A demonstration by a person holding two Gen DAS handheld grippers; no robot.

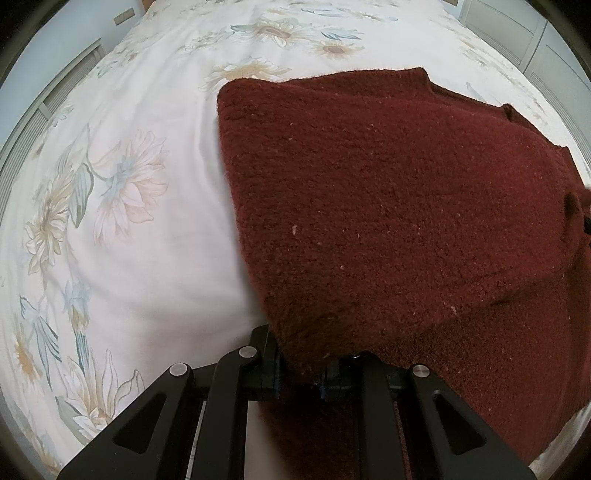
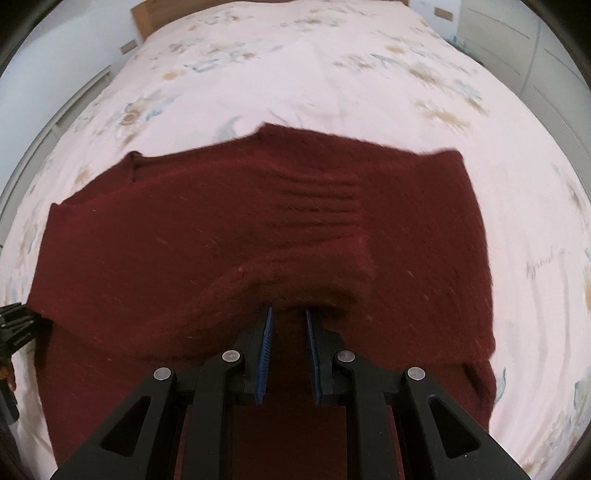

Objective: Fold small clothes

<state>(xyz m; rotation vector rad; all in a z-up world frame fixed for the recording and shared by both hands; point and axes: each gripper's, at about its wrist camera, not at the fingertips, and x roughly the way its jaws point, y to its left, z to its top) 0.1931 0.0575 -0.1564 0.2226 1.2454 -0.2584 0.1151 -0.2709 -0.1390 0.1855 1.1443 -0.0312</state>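
Observation:
A dark red knitted sweater [image 1: 388, 206] lies on a floral bedsheet [image 1: 155, 229], its near edge lifted and folded over. My left gripper [image 1: 301, 369] is shut on the sweater's near left corner, with the fabric draped over its fingertips. In the right wrist view the sweater [image 2: 258, 221] spreads wide across the bed. My right gripper [image 2: 288, 314] has its blue-padded fingers [image 2: 266, 343] slightly apart with a raised fold of the sweater's near edge at their tips. The left gripper shows at the left edge of the right wrist view [image 2: 14, 328].
The bedsheet [image 2: 332, 74] extends far beyond the sweater. A slatted radiator or rail [image 1: 44, 110] runs along the left side. White cabinet doors [image 2: 535, 44] stand at the right. A wooden headboard [image 2: 147, 18] is at the far end.

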